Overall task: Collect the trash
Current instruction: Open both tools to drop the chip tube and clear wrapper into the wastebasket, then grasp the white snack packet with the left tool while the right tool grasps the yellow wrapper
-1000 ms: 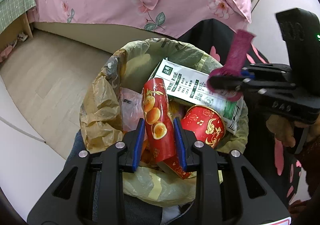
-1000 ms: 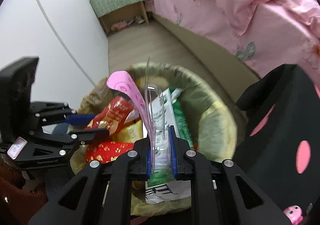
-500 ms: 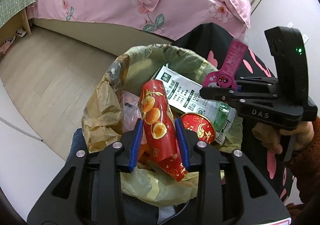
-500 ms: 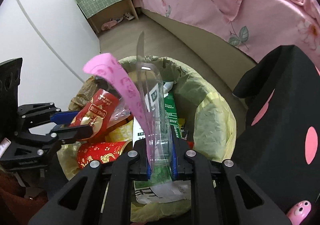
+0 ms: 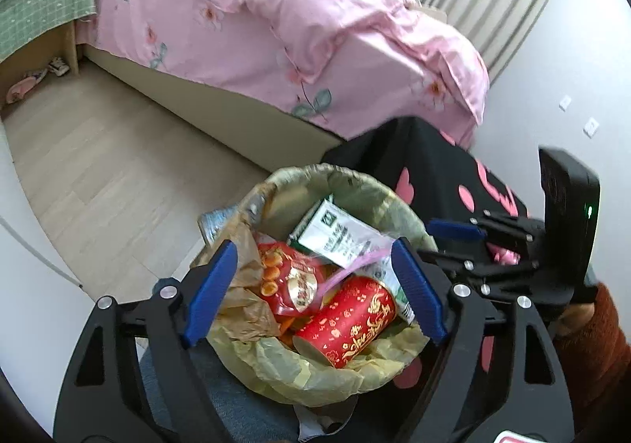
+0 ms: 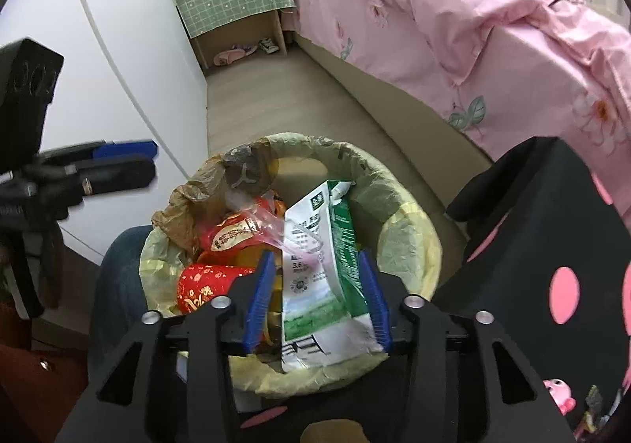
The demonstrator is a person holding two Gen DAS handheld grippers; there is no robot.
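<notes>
The round waste bin lined with a yellowish plastic bag (image 5: 315, 376) sits on the floor just below us, near the black cloth with pink spots (image 6: 552, 245) on its right and the bed with the pink flowered cover (image 5: 315, 48) on the far side. It is close to full: a red snack wrapper printed with oranges (image 5: 290, 279) lies left of centre, a red paper cup with gold script (image 5: 351, 320) lies on its side at the near edge, and a white-and-green milk carton pouch (image 6: 319, 277) leans along the right. A thin pink-and-clear plastic wrapper (image 5: 355, 265) rests across the cup and carton.

Our left gripper (image 5: 315, 291) hangs above the wrapper and cup, its jaws opening wide with nothing pinched between them. Our right gripper (image 6: 317, 297) hovers over the carton, its jaws also opening and clear of it.

To finish this release well, we judge we should lift both grippers straight up so no pad snags the loose liner or drags the light plastic wrapper back out, then check that nothing overhangs the rim before we go for more trash.
</notes>
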